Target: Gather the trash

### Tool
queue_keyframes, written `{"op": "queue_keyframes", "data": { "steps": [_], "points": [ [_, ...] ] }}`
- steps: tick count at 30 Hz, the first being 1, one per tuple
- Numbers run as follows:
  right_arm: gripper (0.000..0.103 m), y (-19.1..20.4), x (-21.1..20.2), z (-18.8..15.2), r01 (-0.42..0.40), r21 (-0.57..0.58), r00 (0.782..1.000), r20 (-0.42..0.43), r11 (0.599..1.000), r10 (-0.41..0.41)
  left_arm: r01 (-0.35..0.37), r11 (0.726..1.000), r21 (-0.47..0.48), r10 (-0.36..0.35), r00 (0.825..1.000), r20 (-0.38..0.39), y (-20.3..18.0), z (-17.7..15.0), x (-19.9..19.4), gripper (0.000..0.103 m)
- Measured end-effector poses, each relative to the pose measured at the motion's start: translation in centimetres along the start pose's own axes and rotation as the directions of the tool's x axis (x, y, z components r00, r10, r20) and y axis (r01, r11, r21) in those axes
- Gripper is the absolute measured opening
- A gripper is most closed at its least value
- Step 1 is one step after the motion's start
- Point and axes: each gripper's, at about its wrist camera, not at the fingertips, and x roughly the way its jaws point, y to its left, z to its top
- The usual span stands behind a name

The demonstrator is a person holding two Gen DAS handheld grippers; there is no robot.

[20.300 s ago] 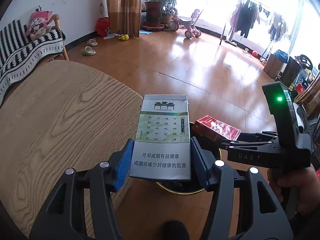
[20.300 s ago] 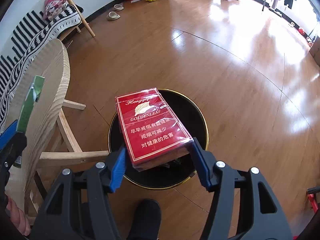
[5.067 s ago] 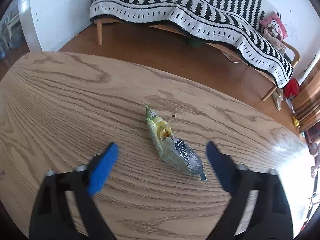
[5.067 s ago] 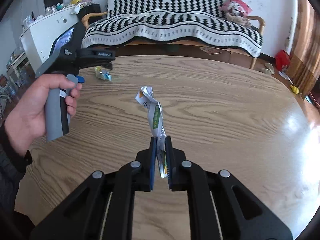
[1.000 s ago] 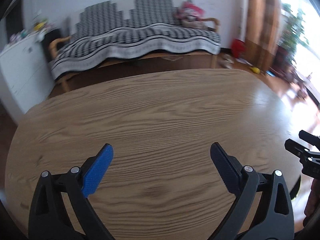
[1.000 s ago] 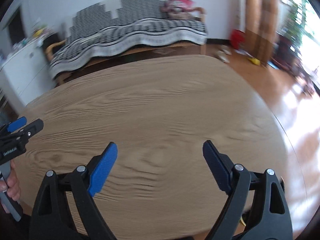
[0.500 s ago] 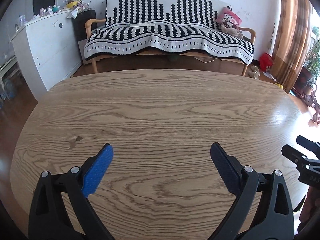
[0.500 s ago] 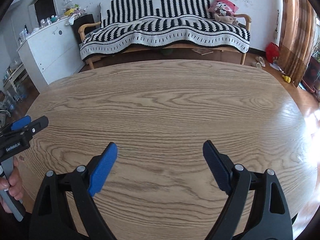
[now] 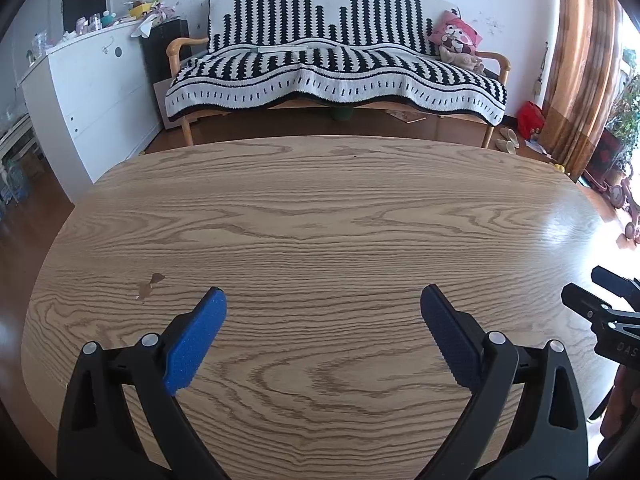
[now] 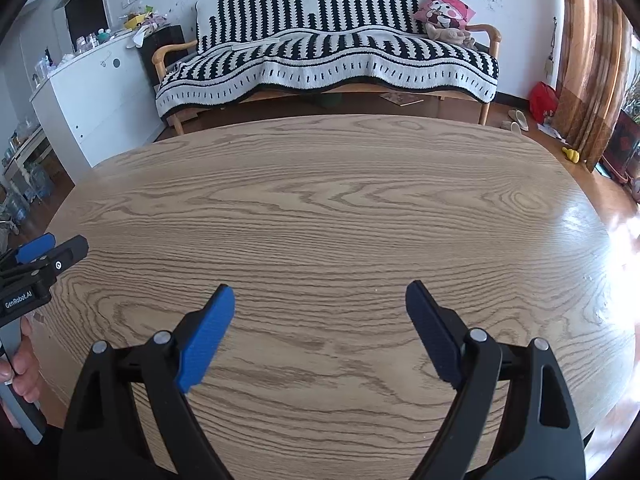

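Oval light-oak woodgrain tabletop: bare, no trash on it in either view.
Wooden-armed sofa under black-and-white striped blanket: beyond far tabletop edge.
White cabinet: left of sofa.
Left gripper: blue-padded jaws wide apart, empty, above near tabletop.
Right gripper: same, jaws wide apart, empty.
Small dark stain: just left of left jaws.
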Motion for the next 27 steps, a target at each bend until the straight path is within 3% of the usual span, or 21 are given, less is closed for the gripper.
{"op": "queue_keyframes", "data": {
  "steps": [27],
  "points": [
    [0.085, -1.2, -0.8, -0.7, 0.024, -0.002, 1.0, 0.002, 1.0, -0.024, 0.003, 1.0, 0.019, -0.003, 1.0, -0.004, -0.9, -0.5, 0.1, 0.095]
  ]
}}
